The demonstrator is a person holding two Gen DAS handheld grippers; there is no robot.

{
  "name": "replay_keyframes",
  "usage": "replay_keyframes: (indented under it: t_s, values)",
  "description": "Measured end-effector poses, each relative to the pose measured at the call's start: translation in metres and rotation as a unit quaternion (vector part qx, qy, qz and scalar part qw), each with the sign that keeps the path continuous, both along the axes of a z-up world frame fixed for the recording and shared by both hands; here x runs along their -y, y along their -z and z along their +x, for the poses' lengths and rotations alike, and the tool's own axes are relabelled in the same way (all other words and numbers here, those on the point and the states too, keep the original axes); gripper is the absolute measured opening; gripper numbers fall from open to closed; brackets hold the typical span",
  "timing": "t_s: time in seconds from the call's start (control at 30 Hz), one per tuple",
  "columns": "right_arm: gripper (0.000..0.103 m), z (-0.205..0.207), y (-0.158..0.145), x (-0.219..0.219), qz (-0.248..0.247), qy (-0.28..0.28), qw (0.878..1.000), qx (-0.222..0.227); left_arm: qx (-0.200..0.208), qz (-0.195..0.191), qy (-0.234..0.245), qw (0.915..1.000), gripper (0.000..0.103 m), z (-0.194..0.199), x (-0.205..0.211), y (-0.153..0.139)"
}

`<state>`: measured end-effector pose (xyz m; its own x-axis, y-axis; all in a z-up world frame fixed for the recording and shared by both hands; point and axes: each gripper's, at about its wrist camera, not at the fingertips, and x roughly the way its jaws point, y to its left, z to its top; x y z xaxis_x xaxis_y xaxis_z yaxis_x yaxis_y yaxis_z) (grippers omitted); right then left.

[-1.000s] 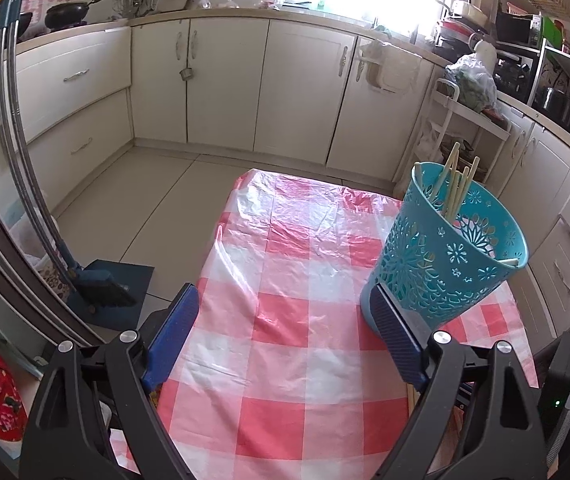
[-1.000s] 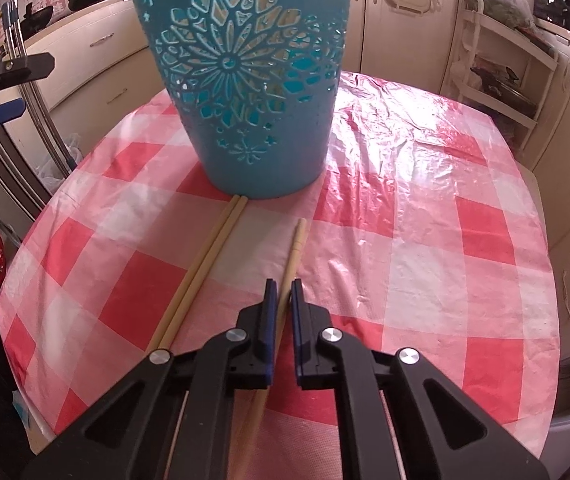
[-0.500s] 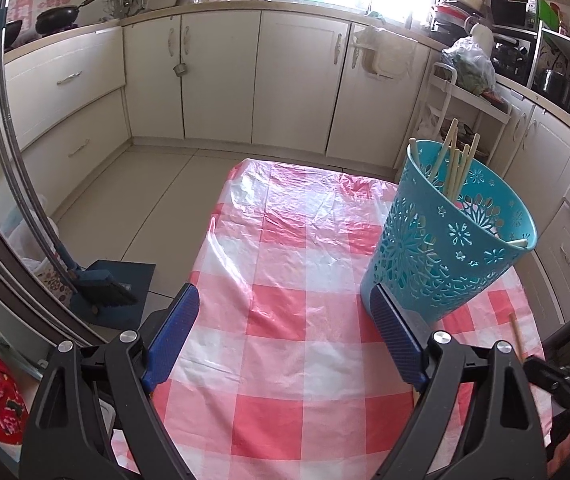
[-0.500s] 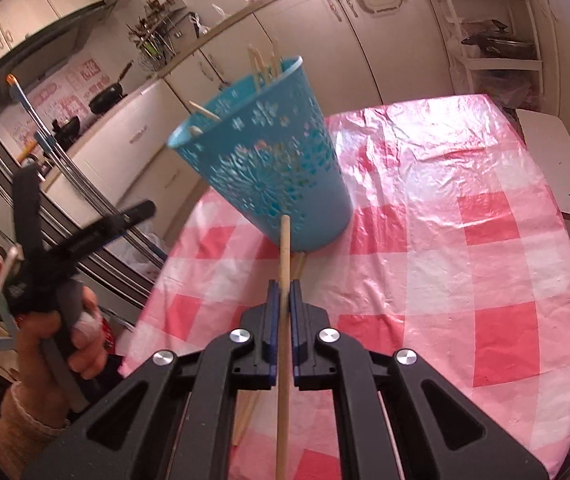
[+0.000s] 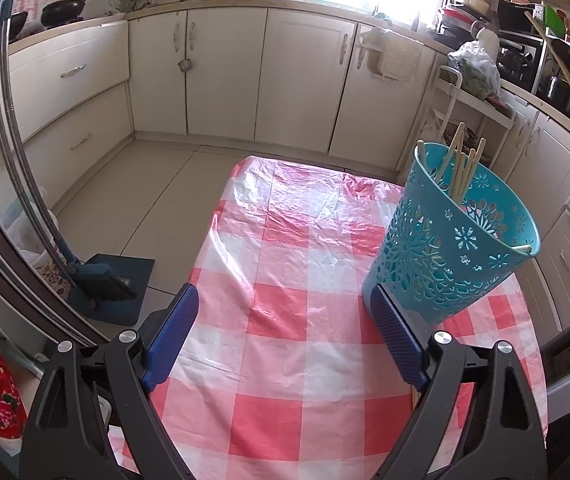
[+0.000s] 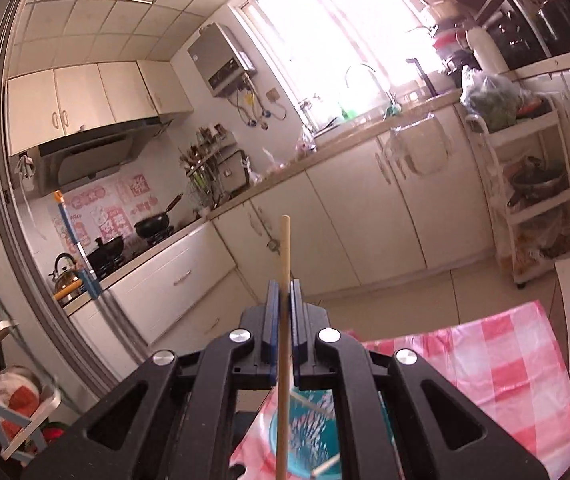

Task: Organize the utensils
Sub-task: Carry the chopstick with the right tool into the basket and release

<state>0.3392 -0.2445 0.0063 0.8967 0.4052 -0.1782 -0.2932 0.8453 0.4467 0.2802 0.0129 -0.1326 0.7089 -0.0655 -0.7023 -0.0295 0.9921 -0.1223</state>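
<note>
Holding one chopstick (image 6: 284, 280) upright between the pads of the right tongs (image 6: 284, 300), jaws pinched shut on its shaft, well above the blue basket (image 5: 453, 256); seen in the left wrist view as a thin pale stick (image 5: 565, 76) high and to the right of the basket. Looking down past the right tongs, basket mouth (image 6: 305, 436) lies almost directly beneath the stick's lower end, so probably lined up for a drop or a lowering.

Left tongs (image 5: 285, 328) spread wide, gripping nothing, low over the checked cloth of the counter (image 5: 285, 264), one pad close beside the basket's base; touching it or just short, cannot tell.

Progress, judged from how things lie: several chopsticks (image 5: 461, 168) already standing in the basket, leaning against its far wall, and another lying across near the rim (image 5: 521, 247). Current stick not yet inside. Left of the basket, cloth carries no loose utensils in view. Counter on the near side of the basket mostly hidden behind the tongs, so any sticks left there cannot be counted. Seemingly past halfway, with at least this one insertion remaining.
</note>
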Motion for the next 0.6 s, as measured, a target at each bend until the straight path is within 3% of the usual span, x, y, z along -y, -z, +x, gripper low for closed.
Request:
replay_keyframes:
  t_s: [0.13, 0.37, 0.5, 0.6]
  values:
    - [0.006, 0.026, 0.019, -0.005, -0.027, 0.038, 0.999, 0.001, -0.005, -0.006, 0.003, 1.0, 0.084, 0.004, 0.0, 0.001]
    - [0.006, 0.029, 0.062, -0.006, -0.076, 0.036, 0.996, -0.038, -0.004, -0.016, 0.008, 0.9998, 0.085, 0.008, 0.004, 0.0]
    - [0.009, 0.012, 0.062, -0.005, -0.088, 0.024, 0.995, -0.042, -0.005, -0.012, 0.005, 0.9999, 0.086, 0.007, 0.003, 0.0]
    - [0.022, -0.014, 0.047, -0.005, -0.104, 0.016, 0.994, -0.021, -0.008, -0.014, -0.003, 0.9999, 0.087, 0.007, -0.001, 0.001]
